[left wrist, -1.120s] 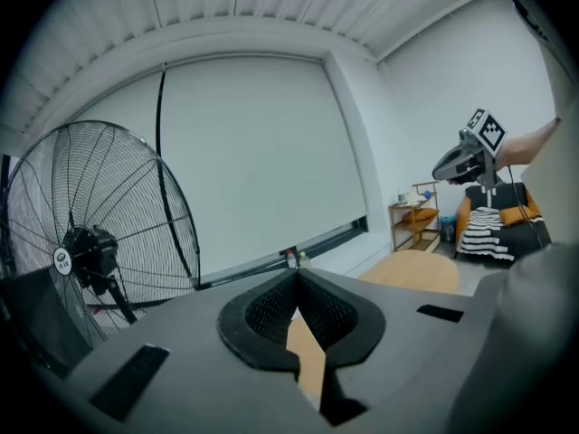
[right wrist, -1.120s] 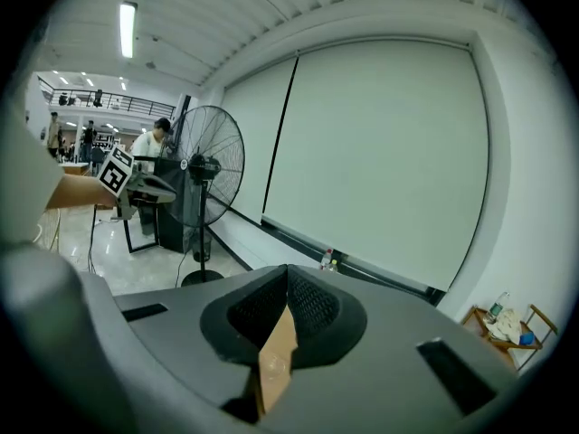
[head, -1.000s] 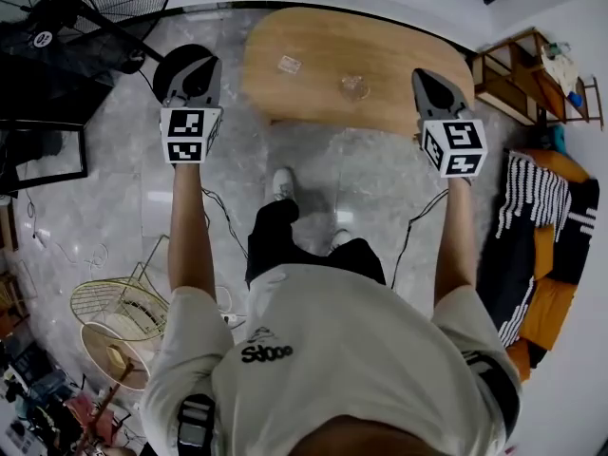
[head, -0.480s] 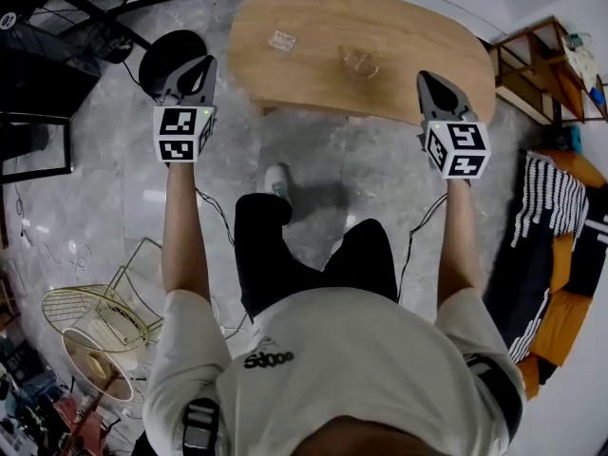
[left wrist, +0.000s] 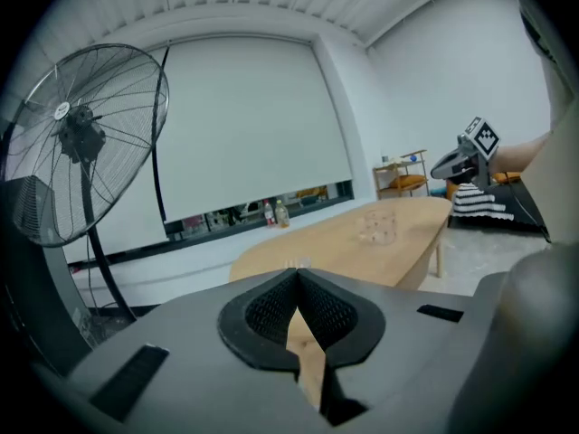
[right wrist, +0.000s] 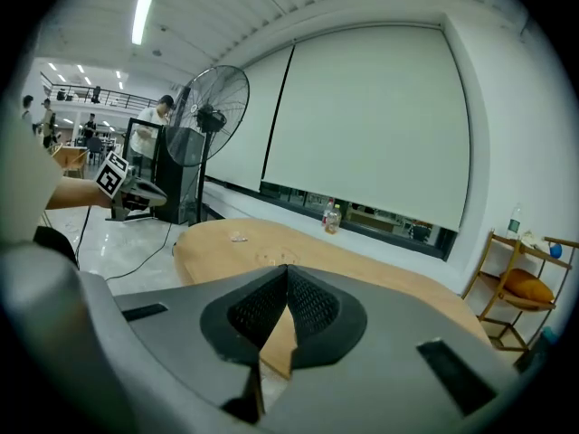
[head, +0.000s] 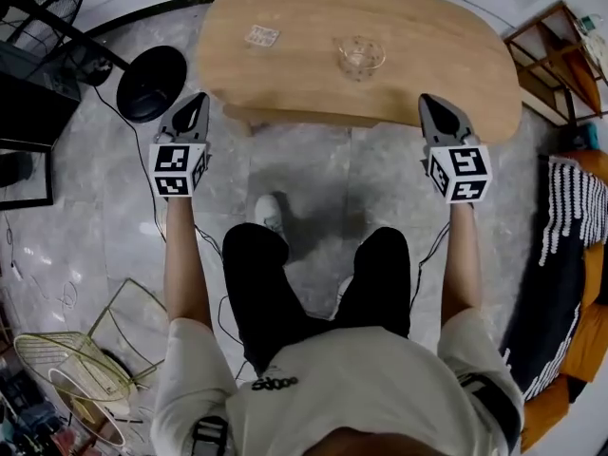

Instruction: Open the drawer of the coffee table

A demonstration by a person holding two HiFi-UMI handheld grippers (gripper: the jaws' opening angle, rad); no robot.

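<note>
The oval wooden coffee table (head: 418, 22) stands straight ahead of the person, who bends at the knees over a grey marble floor (head: 313, 160). Both grippers are held out toward the table's near edge, well apart from each other, one toward each end. The left gripper (head: 193, 105) points at the table's left end and the right gripper (head: 432, 105) at its right part; each stops just short of the edge in the head view.

In the left gripper view the jaws are clenched, the ribbed pads meeting at the tip with nothing between them, and the right gripper view shows the same: jaws pressed together and empty. Beyond each pair of jaws lies the tabletop.

The drawer cannot be made out from these angles (only the top and the rim of the table show). On the table stand a clear glass (head: 361, 57) near the middle and a small flat packet (head: 261, 36) toward the left. A standing fan (left wrist: 81, 143) is off to the left, its round black base (head: 152, 82) on the floor beside the table's left end.
</note>
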